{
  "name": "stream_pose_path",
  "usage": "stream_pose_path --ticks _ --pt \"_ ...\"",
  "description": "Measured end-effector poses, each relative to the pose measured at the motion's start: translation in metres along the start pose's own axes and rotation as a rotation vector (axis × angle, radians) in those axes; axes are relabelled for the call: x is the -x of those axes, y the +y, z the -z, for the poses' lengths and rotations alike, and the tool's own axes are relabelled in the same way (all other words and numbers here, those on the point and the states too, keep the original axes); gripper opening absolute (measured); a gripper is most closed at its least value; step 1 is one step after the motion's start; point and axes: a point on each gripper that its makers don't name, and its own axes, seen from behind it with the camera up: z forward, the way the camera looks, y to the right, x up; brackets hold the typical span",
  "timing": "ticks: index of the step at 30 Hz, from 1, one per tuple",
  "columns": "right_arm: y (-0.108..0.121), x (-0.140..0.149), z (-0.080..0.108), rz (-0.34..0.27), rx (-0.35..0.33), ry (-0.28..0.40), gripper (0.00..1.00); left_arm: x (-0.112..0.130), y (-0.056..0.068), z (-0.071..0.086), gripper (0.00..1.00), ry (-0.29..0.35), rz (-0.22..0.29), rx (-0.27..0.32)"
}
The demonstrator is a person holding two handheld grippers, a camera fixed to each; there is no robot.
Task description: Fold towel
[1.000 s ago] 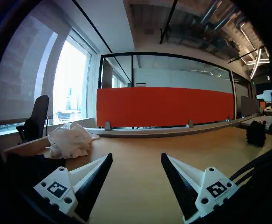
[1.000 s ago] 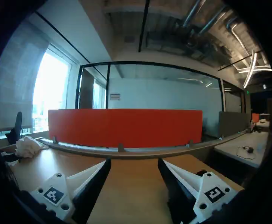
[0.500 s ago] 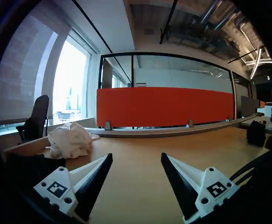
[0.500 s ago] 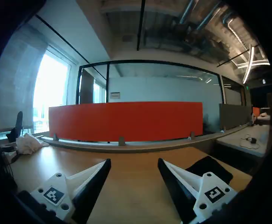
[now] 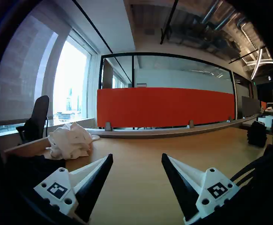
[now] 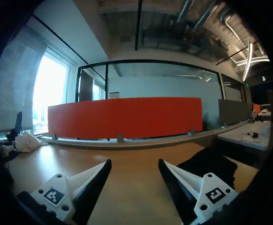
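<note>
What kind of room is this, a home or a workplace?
Most likely an open-plan office: a long wooden desk with an orange divider panel along its back, a black office chair by a tall window, and exposed pipes under the ceiling.

My left gripper (image 5: 136,155) and right gripper (image 6: 134,161) have white wedge fingers (image 5: 80,174), black inner faces and square black-and-white markers (image 5: 57,190) in the lower corners.

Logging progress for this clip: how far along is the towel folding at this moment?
Done: nothing; the white towel lies crumpled on the wooden desk. In hand: nothing; the left tongs and right tongs are both open and empty, over bare desk. Left: reach the towel, spread it, make every fold.
</note>
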Motion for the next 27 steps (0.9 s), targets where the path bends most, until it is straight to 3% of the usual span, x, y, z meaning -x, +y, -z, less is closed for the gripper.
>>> stream_pose_path --ticks 6,27 --pt "0.004 0.015 0.000 0.016 0.005 -0.005 0.97 0.000 0.000 0.000 0.96 0.000 0.000 0.000" --pt "-0.002 0.028 0.002 0.010 -0.002 -0.014 0.97 0.000 0.000 0.000 0.96 0.000 0.000 0.000"
